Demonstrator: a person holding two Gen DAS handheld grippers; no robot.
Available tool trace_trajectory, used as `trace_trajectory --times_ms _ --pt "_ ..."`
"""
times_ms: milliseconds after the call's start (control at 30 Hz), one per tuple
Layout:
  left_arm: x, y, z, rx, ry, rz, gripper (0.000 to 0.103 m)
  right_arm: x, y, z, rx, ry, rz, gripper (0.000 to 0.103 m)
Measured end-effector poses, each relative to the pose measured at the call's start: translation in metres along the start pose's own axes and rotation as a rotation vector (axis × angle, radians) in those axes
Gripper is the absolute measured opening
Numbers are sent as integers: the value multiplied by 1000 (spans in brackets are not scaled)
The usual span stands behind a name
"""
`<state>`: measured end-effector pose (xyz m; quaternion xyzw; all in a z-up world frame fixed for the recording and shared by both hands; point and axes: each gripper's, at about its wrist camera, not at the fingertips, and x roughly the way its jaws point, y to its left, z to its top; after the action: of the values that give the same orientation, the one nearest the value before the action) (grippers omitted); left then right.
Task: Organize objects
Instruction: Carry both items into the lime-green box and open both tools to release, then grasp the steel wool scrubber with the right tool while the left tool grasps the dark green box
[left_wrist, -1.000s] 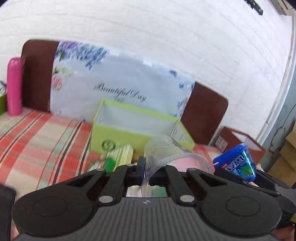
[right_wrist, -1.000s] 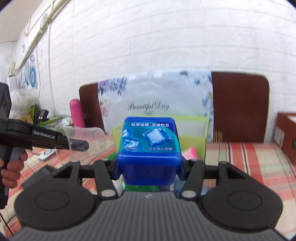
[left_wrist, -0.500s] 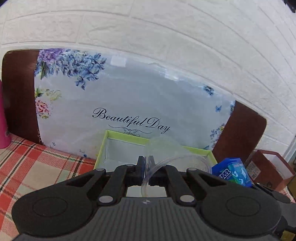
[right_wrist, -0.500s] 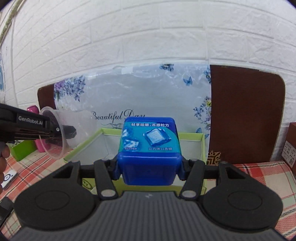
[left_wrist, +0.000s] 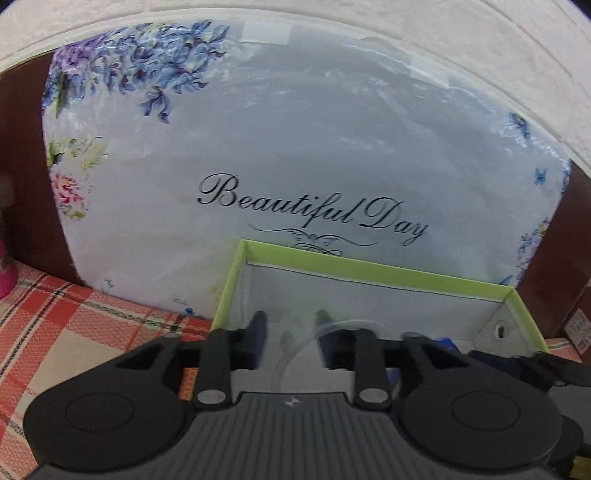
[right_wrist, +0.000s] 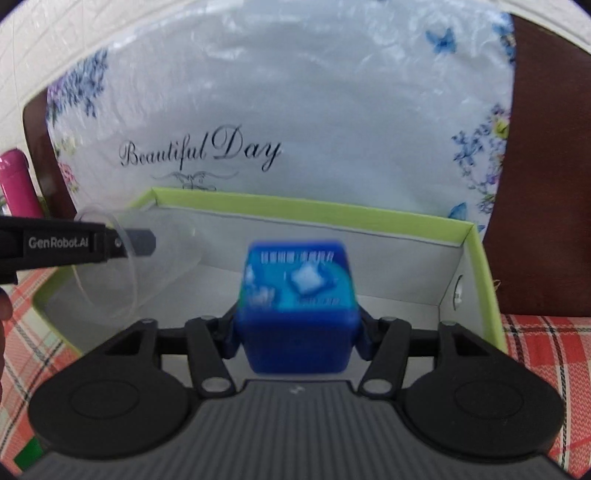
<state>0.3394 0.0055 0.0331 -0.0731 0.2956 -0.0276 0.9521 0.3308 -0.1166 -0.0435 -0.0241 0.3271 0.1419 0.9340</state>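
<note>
Step in hand: release into the green box (right_wrist: 476, 266). Your right gripper (right_wrist: 295, 332) is opening, its jaws clear of the blue container (right_wrist: 295, 306) between them, over the box floor. Your left gripper (left_wrist: 291, 332) is opening, its jaws astride the clear cup's (right_wrist: 136, 258) rim. Next: withdraw both, likely upward.

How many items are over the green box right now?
2: a clear plastic cup at the box's left end by the opening left gripper, and a blue square gum tub mid-box between the opening right gripper's fingers. The light-green open box's floor is partly hidden.
</note>
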Motion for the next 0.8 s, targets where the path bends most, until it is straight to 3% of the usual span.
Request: trace_trajectory --times_ms 33,100,167,267,467,633,800 --pt "-2 1 -2 -4 6 -20 57 2 1 0 -19 10 0 87" --pt "-13 2 -5 -16 -3 -42 63 -5 1 0 -41 -20 10 91" --pt "-28 -1 -6 -11 -14 -40 69 -18 2 0 -67 -45 9 103" --pt "-55 1 -2 -5 -18 -77 73 -48 0 3 -75 -138 -34 103" --pt "-110 7 -12 -53 27 -56 74 -117 -12 2 -21 -225 -21 103" --pt "-158 12 -47 -107 38 -79 83 -175 -18 -23 21 -254 6 103" --pt "-183 18 -104 -169 104 -91 86 -223 -22 -73 44 -262 11 103"
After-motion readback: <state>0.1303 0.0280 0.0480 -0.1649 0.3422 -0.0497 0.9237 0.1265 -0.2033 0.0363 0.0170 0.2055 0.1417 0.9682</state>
